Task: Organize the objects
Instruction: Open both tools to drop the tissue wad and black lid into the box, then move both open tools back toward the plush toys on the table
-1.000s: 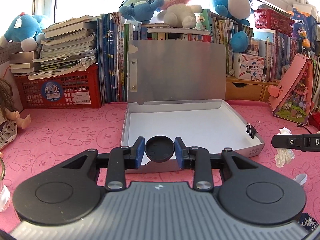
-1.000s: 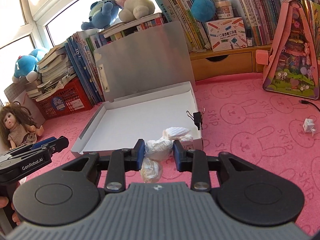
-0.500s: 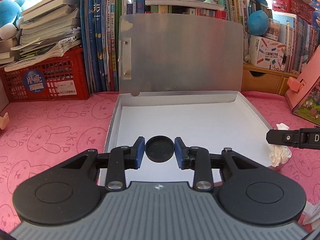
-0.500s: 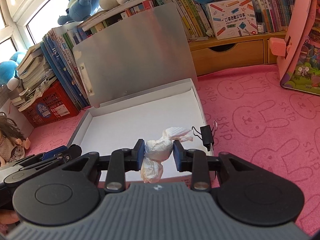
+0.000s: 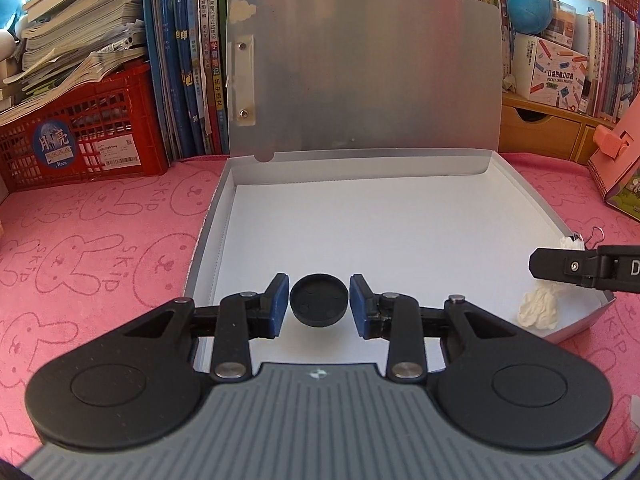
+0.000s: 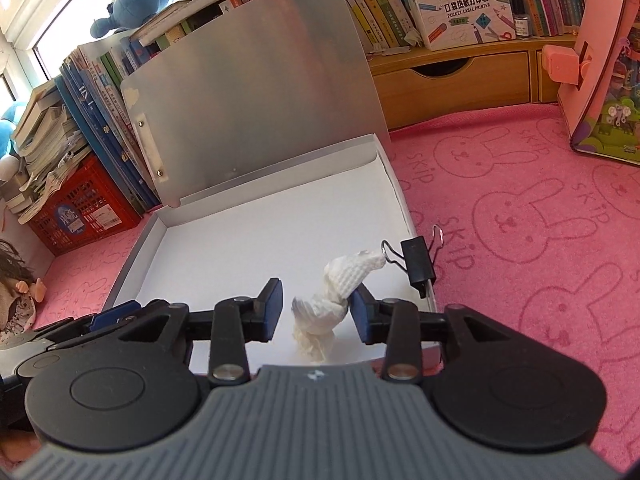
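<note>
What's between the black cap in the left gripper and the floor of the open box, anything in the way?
Nothing visible. The black cap sits between the left gripper pads above bare white floor of the box; the crumpled tissue is off at the right corner.

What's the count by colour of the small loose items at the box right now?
Black: 2, the round cap between the left tool's fingers and the binder clip on the box wall.
White: 1, the tissue wad in the right tool.
Total: 3.
</note>
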A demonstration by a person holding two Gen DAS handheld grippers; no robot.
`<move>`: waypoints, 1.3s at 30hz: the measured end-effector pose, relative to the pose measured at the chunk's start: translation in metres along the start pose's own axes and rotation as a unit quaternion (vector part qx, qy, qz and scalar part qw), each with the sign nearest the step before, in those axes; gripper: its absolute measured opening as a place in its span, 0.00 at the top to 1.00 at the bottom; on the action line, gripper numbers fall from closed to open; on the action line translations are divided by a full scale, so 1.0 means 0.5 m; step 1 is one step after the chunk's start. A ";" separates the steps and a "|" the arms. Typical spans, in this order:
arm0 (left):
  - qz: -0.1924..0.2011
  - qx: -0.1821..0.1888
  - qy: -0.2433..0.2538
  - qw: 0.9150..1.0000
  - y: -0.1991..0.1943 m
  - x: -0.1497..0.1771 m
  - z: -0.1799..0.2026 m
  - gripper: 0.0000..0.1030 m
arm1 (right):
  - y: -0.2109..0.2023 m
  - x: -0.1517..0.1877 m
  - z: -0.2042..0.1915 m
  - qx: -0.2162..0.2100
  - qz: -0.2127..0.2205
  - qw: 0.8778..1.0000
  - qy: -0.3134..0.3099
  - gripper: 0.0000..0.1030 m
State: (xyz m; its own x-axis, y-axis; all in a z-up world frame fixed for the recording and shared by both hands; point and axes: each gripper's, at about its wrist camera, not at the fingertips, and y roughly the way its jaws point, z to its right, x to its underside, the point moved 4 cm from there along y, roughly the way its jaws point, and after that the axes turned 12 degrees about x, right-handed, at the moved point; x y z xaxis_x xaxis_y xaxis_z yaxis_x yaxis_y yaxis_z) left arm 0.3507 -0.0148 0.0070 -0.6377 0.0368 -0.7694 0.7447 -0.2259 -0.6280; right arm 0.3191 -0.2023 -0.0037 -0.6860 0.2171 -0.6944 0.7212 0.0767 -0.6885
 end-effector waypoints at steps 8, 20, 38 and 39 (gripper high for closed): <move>0.012 0.007 0.004 1.000 -0.045 -0.011 0.003 0.26 | -0.042 0.000 0.001 0.001 0.016 1.000 -0.014 0.35; 0.033 0.033 0.035 0.998 -0.172 0.029 0.031 0.18 | -0.160 0.045 0.004 -0.014 0.055 0.997 -0.060 0.26; 0.064 0.061 0.034 0.996 -0.346 0.203 0.052 0.10 | -0.305 0.189 0.016 -0.023 0.096 0.989 -0.111 0.17; 0.064 0.060 0.033 0.996 -0.352 0.213 0.051 0.10 | -0.310 0.197 0.017 -0.022 0.097 0.988 -0.115 0.17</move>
State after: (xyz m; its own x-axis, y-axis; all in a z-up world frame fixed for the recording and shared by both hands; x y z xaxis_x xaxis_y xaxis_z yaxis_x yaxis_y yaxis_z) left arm 0.1467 0.0043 0.0386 -0.5221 0.0644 -0.8504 0.7874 -0.3466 -0.5097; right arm 0.1388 -0.2009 0.0330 -0.5348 0.0062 -0.8449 0.8411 0.0991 -0.5317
